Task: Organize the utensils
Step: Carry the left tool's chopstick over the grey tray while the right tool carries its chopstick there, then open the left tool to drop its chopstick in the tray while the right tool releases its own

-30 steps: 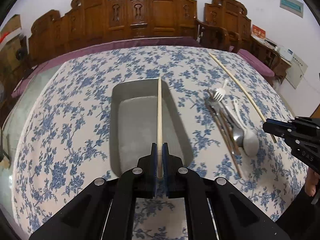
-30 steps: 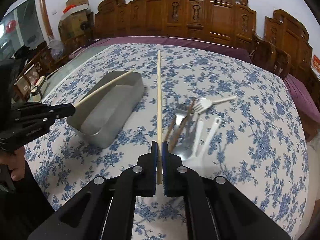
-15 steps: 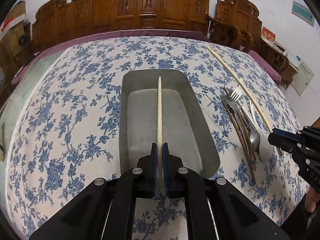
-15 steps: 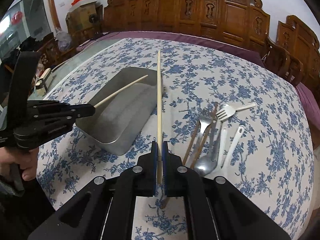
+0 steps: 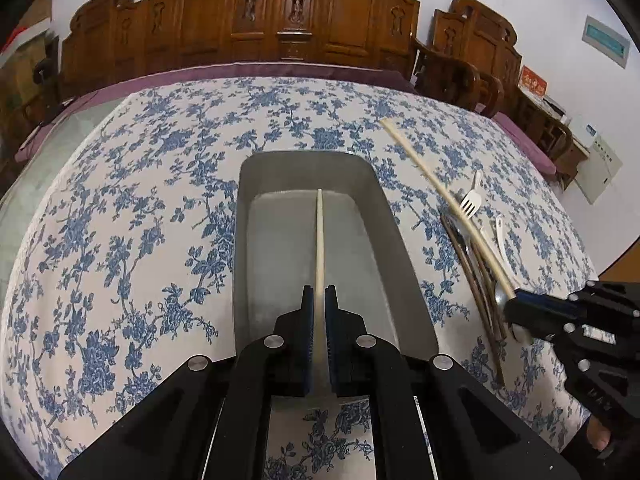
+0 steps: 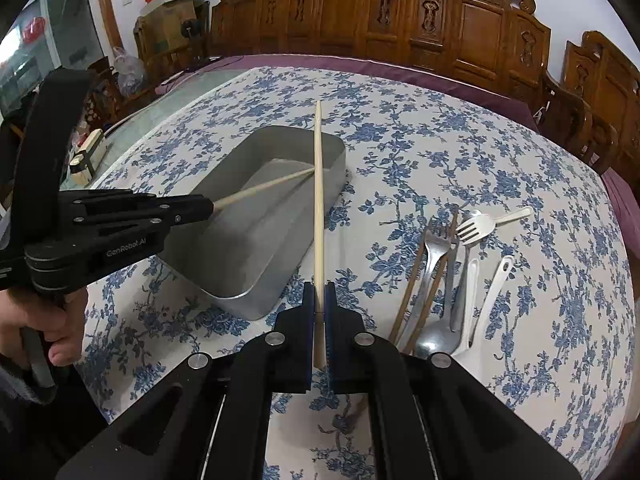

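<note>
Right now each of my tongs is clamped tight on one pale chopstick: the left gripper [image 5: 319, 300] holds its chopstick [image 5: 319, 240] out over the metal tray [image 5: 400, 248], tip angled down toward the tray floor, though I cannot tell whether it touches. The right gripper [image 6: 319, 300] holds the second chopstick [image 6: 318, 200], whose far part crosses above the tray's right wall and over the first stick, while the gripper itself is outside the tray on the flowered tablecloth [image 6: 520, 160]. To do this well, I think I should lower the left stick until it lies nearly flat along the tray's length before I let the jaws part, so it does not bounce or roll out. For the right one, I would bring it across over the tray's open middle, turn it parallel to the first, and keep the two sticks from knocking each other, since a nudge could flick either one loose. Releasing one at a time seems safer. The remaining pieces, a metal fork [image 6: 434, 240], a white fork [image 6: 478, 226], a metal spoon [image 6: 436, 340] and dark chopsticks [image 6: 412, 292], lie together on the cloth to the right of the tray, waiting their turn.
</note>
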A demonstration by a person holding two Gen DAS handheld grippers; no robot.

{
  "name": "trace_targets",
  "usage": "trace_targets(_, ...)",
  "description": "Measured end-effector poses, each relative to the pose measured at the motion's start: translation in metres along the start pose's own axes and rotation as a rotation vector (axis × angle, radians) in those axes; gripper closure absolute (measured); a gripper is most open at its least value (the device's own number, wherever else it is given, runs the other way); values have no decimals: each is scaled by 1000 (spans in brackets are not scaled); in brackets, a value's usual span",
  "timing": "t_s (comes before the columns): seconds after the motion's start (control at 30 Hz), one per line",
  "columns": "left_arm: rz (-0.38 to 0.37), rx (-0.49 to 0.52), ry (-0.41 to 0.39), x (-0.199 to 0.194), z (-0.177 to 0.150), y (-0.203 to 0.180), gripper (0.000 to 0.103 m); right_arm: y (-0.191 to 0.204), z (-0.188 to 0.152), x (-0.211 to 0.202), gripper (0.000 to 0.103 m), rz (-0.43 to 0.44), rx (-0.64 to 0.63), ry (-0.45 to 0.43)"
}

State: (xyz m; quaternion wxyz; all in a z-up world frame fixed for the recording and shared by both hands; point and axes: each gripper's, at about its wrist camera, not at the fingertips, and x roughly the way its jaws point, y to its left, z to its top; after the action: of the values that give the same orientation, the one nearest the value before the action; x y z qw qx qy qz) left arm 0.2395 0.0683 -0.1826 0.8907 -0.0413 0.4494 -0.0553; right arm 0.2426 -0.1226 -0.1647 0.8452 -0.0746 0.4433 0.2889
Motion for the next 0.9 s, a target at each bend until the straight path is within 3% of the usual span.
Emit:
trace_targets(0.1, -5, -2, -20, -7, 3, 3, 85, 7, 4, 3, 97, 6, -4, 0)
trace_targets(0.37, 38, 6, -87, -27, 12, 19, 75, 28, 17, 17, 97, 33, 5, 8)
trace_targets(0.63, 109, 13, -114, -35, 18, 37, 73, 41, 27, 40, 97, 46, 42, 20)
trace_targets(0.9, 111, 0, -112, -35, 19, 46, 73, 51, 30, 64, 97, 36, 42, 54)
